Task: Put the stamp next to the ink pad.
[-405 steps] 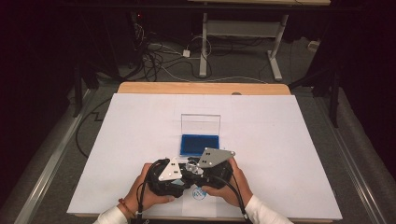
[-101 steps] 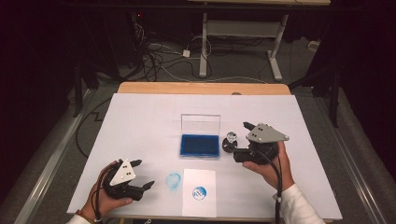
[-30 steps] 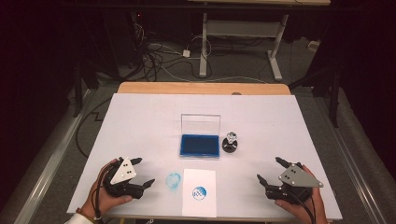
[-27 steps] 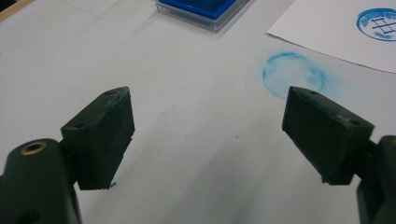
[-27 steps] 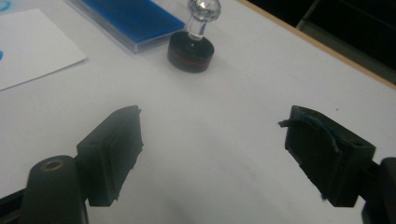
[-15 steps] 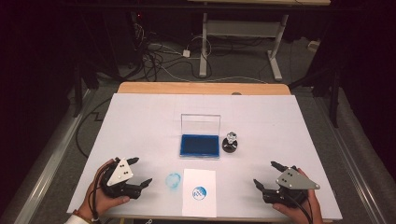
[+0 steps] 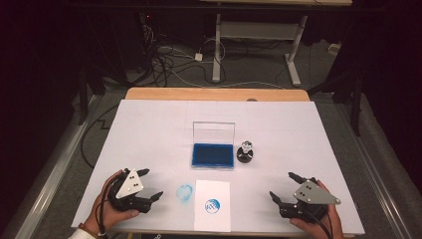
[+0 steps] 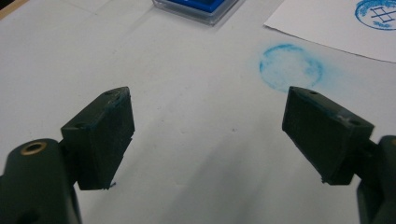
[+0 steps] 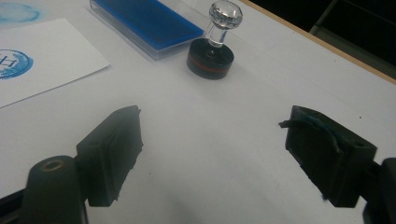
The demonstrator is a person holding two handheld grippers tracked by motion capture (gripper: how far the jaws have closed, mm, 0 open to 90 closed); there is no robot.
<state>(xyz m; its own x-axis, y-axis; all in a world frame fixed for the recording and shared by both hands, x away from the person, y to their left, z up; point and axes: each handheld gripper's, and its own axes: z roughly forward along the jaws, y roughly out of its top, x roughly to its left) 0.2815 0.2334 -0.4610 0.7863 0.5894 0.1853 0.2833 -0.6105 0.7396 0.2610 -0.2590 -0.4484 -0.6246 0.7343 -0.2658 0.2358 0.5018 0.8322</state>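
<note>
A: Left to right, quick. Left side?

B: My left gripper (image 7: 151, 184) sat at the table's (image 7: 149, 124) 7 o'clock corner, in my left hand (image 7: 107, 206). Its jaws were spread wide with nothing between them; the left gripper view showed only bare white tabletop in the gap.

A: What was near it?

B: A round blue ink smudge (image 7: 184, 192) on the table, at about 3 o'clock from that gripper, near but not touching. In the left gripper view it lay just past the far jaw, at 1 o'clock (image 8: 290, 66).

A: Next?

B: A white paper sheet (image 7: 213, 211) just beside the smudge, at the table's 6 o'clock edge, with a round blue stamp print (image 7: 212, 205) on it. At 12 o'clock from the sheet sat the blue ink pad (image 7: 212, 155), its clear lid (image 7: 214, 133) standing upright behind it.

A: And the stamp?

B: The stamp (image 7: 245, 153) stood upright on the table just beside the pad, at its 3 o'clock; I could not tell if they touched. Black round base, clear knob on top. In the right gripper view it stood at 12 o'clock (image 9: 214, 52), well apart from my jaws.

A: Right side?

B: My right gripper (image 7: 284, 188) sat at the table's 5 o'clock corner in my right hand (image 7: 318, 221), jaws wide apart, holding nothing.
</note>
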